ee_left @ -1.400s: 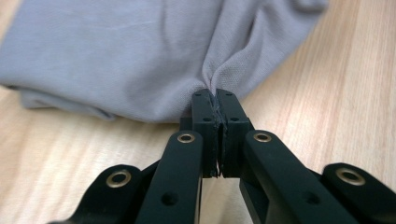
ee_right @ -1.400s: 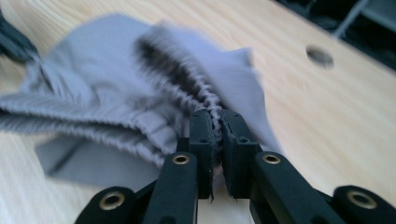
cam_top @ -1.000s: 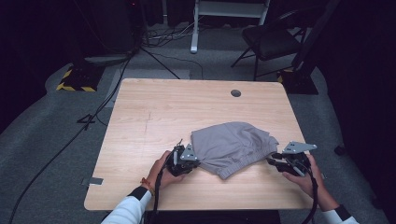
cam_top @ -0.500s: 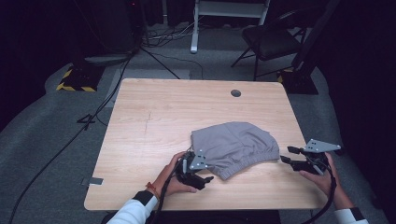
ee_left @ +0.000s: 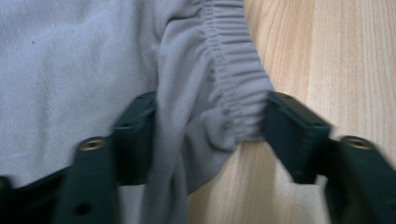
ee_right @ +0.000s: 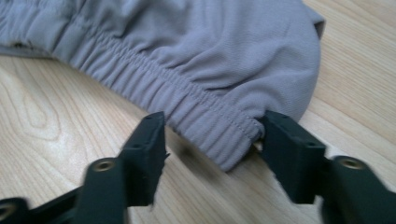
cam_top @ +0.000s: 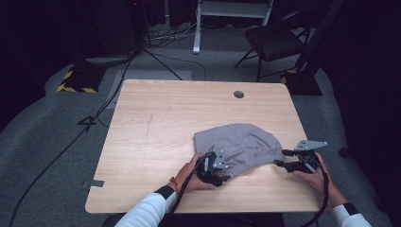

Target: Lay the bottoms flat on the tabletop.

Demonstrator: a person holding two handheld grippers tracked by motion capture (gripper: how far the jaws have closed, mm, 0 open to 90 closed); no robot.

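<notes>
Wood-grain counter (cam_top: 156, 137) carries grey shorts (cam_top: 239, 142), now bunched rounder near its front edge. Both hands have shifted to the elastic waistband (ee_right: 154, 93), so a fresh grab looks near. Left tongs (ee_left: 210, 126), just closing, straddle gathered cloth; right tongs (ee_right: 212, 140), spread, bracket the waistband corner unpinched.

Plain grey garment (cam_top: 239, 144), pale wood-grain table (cam_top: 161, 127), seemingly black gripper jaws.

Dark room, lit tabletop — close-ups blurred
</notes>
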